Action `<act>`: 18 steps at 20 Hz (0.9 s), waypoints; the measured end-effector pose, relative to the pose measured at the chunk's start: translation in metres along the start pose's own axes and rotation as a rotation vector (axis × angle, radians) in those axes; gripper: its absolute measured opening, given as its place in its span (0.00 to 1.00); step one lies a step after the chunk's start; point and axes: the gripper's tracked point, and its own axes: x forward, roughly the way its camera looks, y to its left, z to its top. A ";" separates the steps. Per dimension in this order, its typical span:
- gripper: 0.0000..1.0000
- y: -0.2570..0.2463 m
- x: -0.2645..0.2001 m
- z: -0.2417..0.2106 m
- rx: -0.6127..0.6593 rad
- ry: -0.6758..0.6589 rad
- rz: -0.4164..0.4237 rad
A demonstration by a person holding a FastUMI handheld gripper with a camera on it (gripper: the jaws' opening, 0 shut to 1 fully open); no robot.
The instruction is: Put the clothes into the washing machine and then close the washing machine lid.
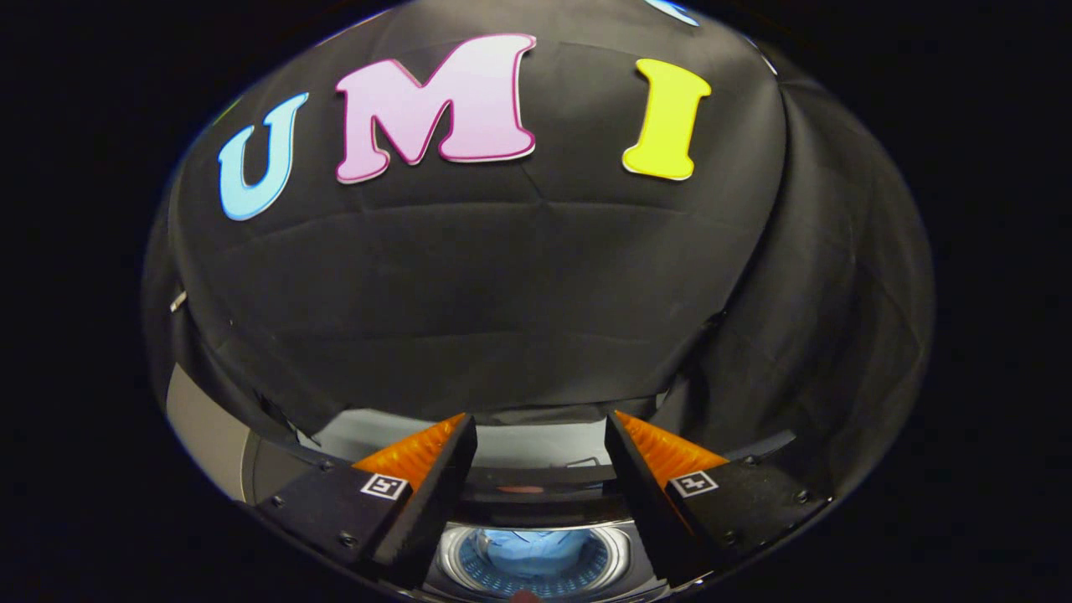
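The gripper [540, 423] is held high and level, facing the booth's black cloth wall [502, 285], its two fingers spread wide with nothing between them. Below it, at six o'clock between the finger bases, lies the washing machine [536, 559] with its round drum open. Blue clothes [536, 553] rest inside the drum. The dark lid [536, 494] stands raised at twelve o'clock from the drum, in the gap between the fingers.

Clothes [536, 554] inside the washing machine drum [536, 559], between the parted, empty jaws, below them.
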 end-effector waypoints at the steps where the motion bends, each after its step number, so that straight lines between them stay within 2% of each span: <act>1: 0.98 0.000 -0.003 0.000 0.003 -0.014 0.004; 3: 0.98 -0.003 -0.007 -0.004 -0.029 -0.031 0.007; 18: 0.98 -0.007 -0.048 -0.038 -0.020 -0.135 0.006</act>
